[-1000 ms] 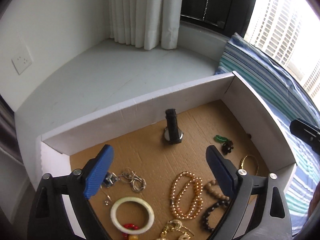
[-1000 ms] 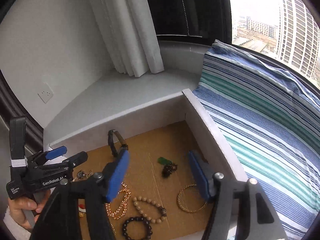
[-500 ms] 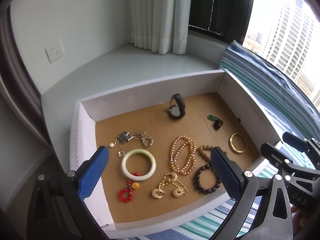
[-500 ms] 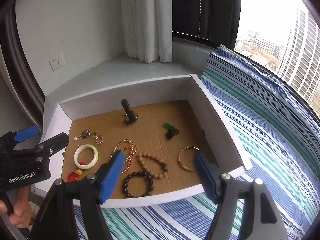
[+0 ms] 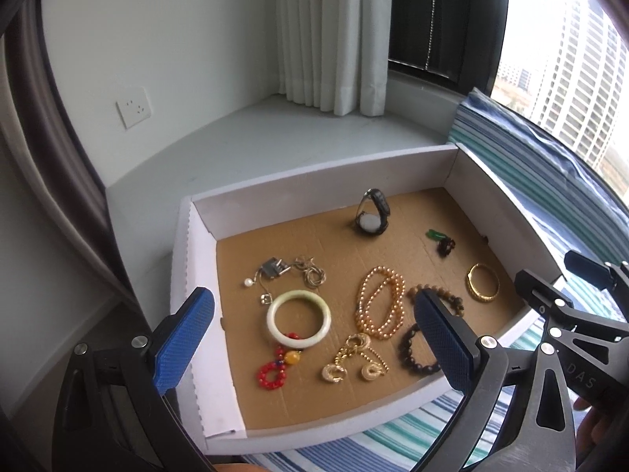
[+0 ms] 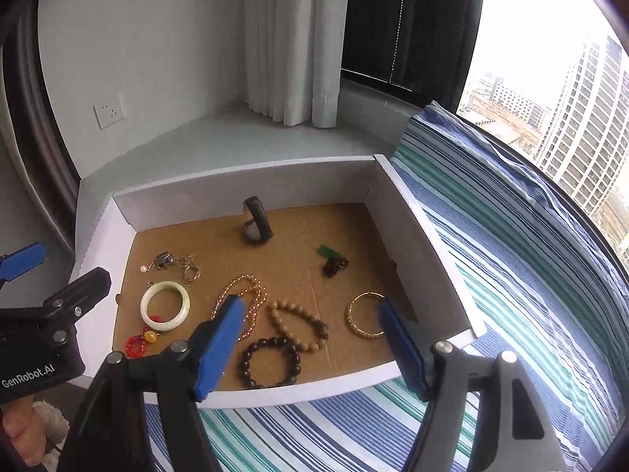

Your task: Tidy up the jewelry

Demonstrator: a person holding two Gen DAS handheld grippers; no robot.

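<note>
A white cardboard box [image 5: 314, 204] [image 6: 251, 181] with a brown floor holds loose jewelry: a black watch [image 5: 372, 218] [image 6: 257, 224] at the back, a jade bangle [image 5: 271, 316] [image 6: 144, 306], an orange bead necklace [image 5: 387, 271] [image 6: 245, 279], a gold bangle [image 5: 469, 281] [image 6: 350, 314], a dark bead bracelet [image 5: 407, 354] [image 6: 245, 358], a tan bead bracelet [image 6: 283, 324] and a green pendant [image 5: 434, 234] [image 6: 325, 251]. My left gripper [image 5: 313, 301] hovers open above the box's near left. My right gripper [image 6: 311, 303] hangs open over the near right edge. Neither holds anything.
The box rests on a blue-and-green striped cloth [image 6: 511, 275] over a white window ledge [image 5: 275, 137]. Red beads [image 5: 261, 373], gold earrings [image 5: 334, 371] and a silver chain [image 5: 312, 275] lie at the box's left and front. Curtains [image 5: 326, 39] hang behind.
Both grippers have drawn back and away from the box floor, so the whole box shows. The right jaws stand slightly wider. No piece of jewelry has moved.
</note>
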